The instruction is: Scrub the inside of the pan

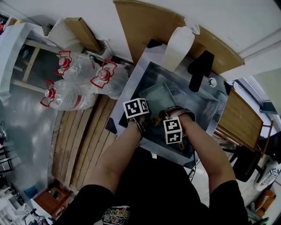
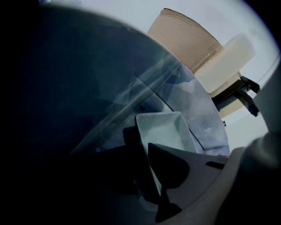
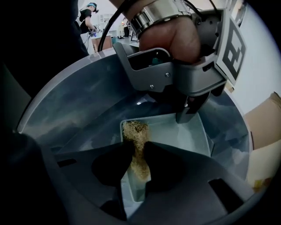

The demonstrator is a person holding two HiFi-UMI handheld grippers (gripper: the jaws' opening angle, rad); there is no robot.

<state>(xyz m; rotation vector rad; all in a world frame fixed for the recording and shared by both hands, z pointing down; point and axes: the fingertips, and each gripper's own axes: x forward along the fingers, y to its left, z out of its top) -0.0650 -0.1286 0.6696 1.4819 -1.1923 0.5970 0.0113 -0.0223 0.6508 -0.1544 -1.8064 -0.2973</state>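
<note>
At the bottom of the head view, the print on the person's black shirt [image 1: 117,215] is too small to read. Just above it, near the centre of the frame, each gripper carries a marker cube [image 1: 136,108] with black-and-white square patterns and no lettering.

The right gripper [image 3: 137,154] has its jaws closed tight on a tan, fibrous scrubber [image 3: 134,134]. The wad sticks out past the tips and rests on the pale floor of the pan [image 3: 175,132], against its left wall in the right gripper view.

The left gripper [image 2: 142,151] is clamped on one side wall of the pan: the thin wall runs between its dark jaws, one inside and one outside. In the right gripper view this gripper comes down from the top of the frame, its tip on the pan's far rim. A hand [image 3: 173,37] with a metal wristband [image 3: 158,11] grips its handle.

The pan is rectangular and light grey-green, and it sits inside the steel sink [image 1: 199,103] at the middle of the head view.

Beyond the sink, toward the upper right, stand a black tap [image 1: 199,68] and a white jug [image 1: 178,46]. A wooden board [image 1: 145,24] leans behind them.

At the upper left lie clear water bottles [image 1: 77,66] with red handles. Their red label bands are too small to read.
</note>
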